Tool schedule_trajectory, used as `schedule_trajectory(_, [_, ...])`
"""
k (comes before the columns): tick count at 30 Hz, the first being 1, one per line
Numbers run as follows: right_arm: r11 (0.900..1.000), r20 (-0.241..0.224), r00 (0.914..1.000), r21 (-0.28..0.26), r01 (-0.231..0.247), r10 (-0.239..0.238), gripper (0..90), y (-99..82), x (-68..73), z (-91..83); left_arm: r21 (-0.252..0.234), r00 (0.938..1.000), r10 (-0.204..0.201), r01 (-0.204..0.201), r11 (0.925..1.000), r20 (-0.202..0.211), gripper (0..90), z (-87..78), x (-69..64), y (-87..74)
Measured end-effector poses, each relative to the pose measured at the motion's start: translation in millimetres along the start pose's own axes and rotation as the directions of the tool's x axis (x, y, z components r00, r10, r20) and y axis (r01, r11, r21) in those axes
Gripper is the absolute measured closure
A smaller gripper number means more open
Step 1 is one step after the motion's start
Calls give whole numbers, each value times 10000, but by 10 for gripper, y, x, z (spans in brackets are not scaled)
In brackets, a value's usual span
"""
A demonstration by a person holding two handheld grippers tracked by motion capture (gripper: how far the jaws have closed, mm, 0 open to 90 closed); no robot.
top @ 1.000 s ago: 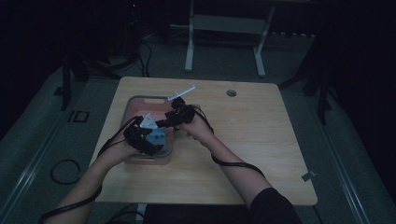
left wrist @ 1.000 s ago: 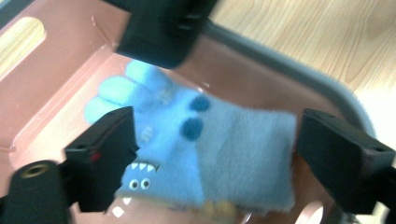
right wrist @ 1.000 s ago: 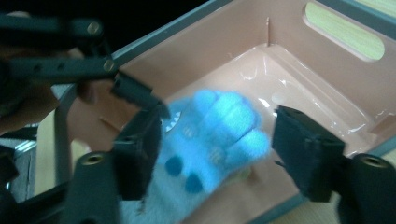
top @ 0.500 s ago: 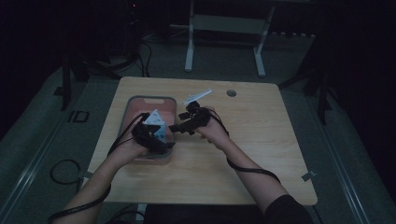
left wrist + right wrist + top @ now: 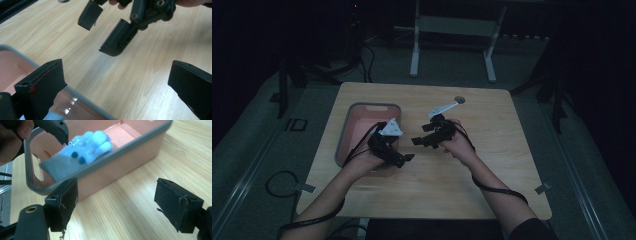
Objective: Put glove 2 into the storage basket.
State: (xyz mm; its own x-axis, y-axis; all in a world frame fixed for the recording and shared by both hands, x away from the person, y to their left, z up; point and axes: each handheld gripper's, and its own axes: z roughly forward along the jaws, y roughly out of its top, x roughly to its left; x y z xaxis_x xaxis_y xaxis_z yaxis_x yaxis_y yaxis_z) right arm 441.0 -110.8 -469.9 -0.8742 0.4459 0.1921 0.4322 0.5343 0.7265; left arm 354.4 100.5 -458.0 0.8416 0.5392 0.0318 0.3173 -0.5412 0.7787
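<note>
Sock in the pink bin — draped against its near wall.

Soft, light, floppy — best pinched at the grey cuff. Left tongs and right tongs, beside the bin over the tabletop, both released after just opening, nothing between them.

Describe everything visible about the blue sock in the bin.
The sock is fuzzy light blue with dark blue dots, a grey cuff and a small row of white dots. It lies inside the pink bin, its cuff by the handle-slot end wall. No gripper holds it; the right gripper stands open outside the bin.
</note>
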Motion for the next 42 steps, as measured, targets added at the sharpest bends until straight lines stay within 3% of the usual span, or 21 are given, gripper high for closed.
schedule_trajectory(6, [9999,137,9999,-160,-10,12,179,-109,-48,-127,144,9995,237,-240,9996,190,10,136,-138,68])
schedule_trajectory(10, [9994,298,9995,-338,-36,47,170,-257,-102,-254,6,9970,359,-360,9993,680,10,259,-271,126])
schedule_trajectory(16, [9988,399,9990,-458,-174,192,167,-388,-163,-356,-32,9931,509,-509,9987,1059,11,391,-398,173])
schedule_trajectory(27, [9972,637,9965,-554,-510,545,165,-777,-295,-570,36,9799,1016,-1037,9946,1718,11,691,-647,216])
schedule_trajectory(33, [9949,653,9950,-714,-708,755,165,-982,-341,-642,-142,9729,1086,-1080,9941,2041,11,805,-749,213])
schedule_trajectory(42, [9915,694,9922,-858,-976,1037,165,-1192,-372,-689,-43,9636,1200,-1225,9925,2390,11,973,-850,151])
